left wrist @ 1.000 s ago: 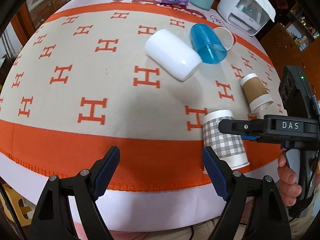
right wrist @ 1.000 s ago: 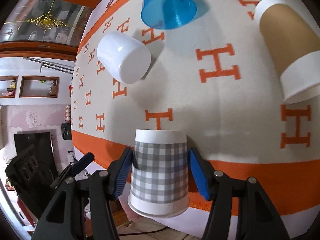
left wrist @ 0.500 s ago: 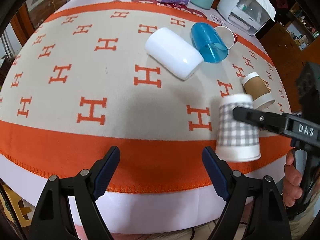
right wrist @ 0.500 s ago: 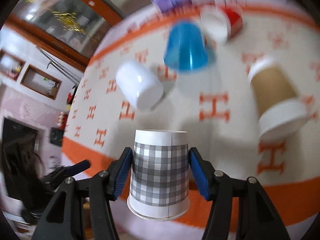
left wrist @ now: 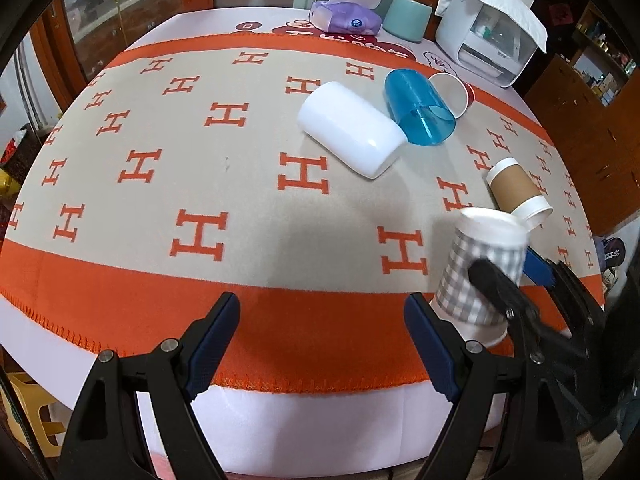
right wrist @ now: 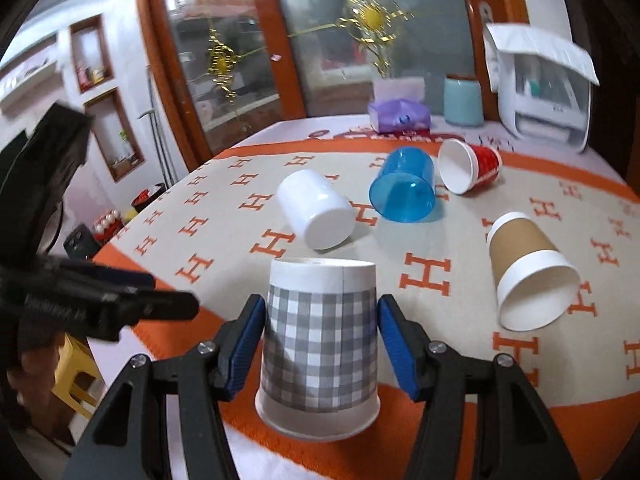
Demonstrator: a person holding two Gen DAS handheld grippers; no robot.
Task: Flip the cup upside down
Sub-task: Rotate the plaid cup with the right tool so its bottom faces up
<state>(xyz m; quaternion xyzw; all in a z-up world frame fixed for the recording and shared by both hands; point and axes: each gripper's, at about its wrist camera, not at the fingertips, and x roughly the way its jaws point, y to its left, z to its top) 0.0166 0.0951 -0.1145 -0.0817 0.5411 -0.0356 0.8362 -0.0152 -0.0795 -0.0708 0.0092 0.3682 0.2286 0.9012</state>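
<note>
While the counter [left wrist: 360, 32] is lying under an orange-and-beige blanket [left wrist: 248, 216] patterned with H letters, glass cabinet doors in wooden frames [right wrist: 256, 52] are standing behind it. At the far edge a purple tissue pack [left wrist: 345, 19], a pale green canister [left wrist: 408, 16] and a white appliance [left wrist: 486, 36] are sitting. On the blanket a white cup [left wrist: 352, 134], a blue cup [left wrist: 418, 114], a red cup [right wrist: 472, 164] and a brown paper cup [right wrist: 528, 264] are all lying on their sides, the white and blue ones just beside each other.

The right gripper [right wrist: 320, 340] is pinching the checked cup [right wrist: 320, 340] between its blue pads, one pad pressing on each side of the wall. The cup is hanging in the air above the near orange band, wide rim toward the camera and base pointing away, tilted in the left wrist view. The left gripper [left wrist: 322, 340] is hovering over the near edge with its jaws spread wide and nothing between them.

Compared with a second ago, the checked cup is no longer resting near the blanket's edge; it is being carried higher, and the right wrist view is now looking across the counter toward the cabinets instead of down at the cloth. The other cups are keeping their places.
</note>
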